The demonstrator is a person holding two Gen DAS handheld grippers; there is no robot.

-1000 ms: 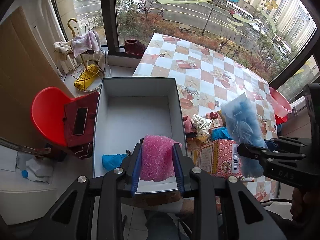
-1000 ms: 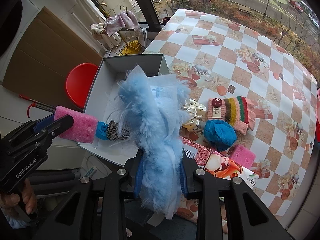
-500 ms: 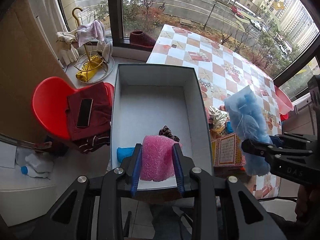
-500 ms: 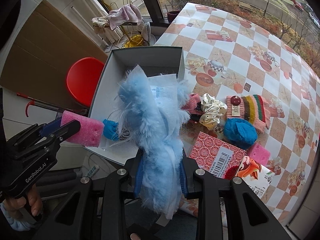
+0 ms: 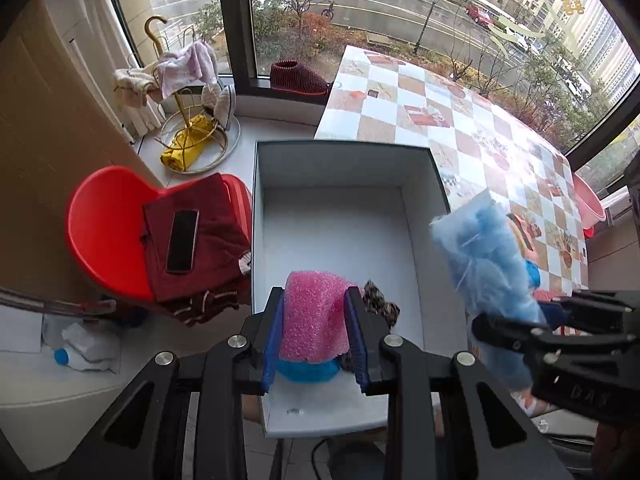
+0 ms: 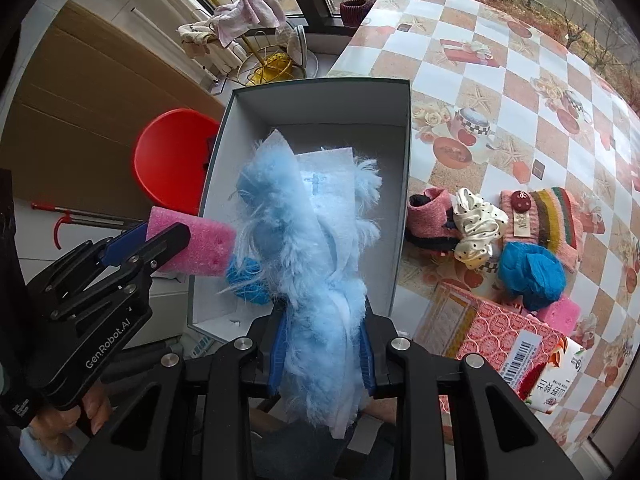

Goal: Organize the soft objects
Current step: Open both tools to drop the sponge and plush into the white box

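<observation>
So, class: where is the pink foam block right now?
The pink foam block is clamped in the left gripper, held over the near end of the grey box, above a blue yarn ball.

Phone [image 5: 182, 241] on red chair [image 5: 106, 224]; umbrella stand [image 5: 196, 136].

- One grey box [image 6: 400, 200], open, ahead of both sets of jaws.
- Two pink foam pieces: one pink foam block [image 5: 316, 316] between the left jaws, one small pink foam block [image 6: 558, 314] on the counter [image 6: 520, 60], right of the right jaws.
- One fluffy blue item [image 6: 316, 264] between the right jaws.
- Two blue yarn-like bundles: one blue bundle [image 5: 308, 370] in the box under the left jaws, one blue ball [image 6: 530, 274] on the counter.
- One leopard-print scrunchie [image 5: 378, 304] just right of the left jaws.
- One cream dotted scrunchie [image 6: 476, 230].
- One red chair [image 5: 104, 232], left of the left jaws.
- One phone [image 5: 182, 240] on it.
</observation>
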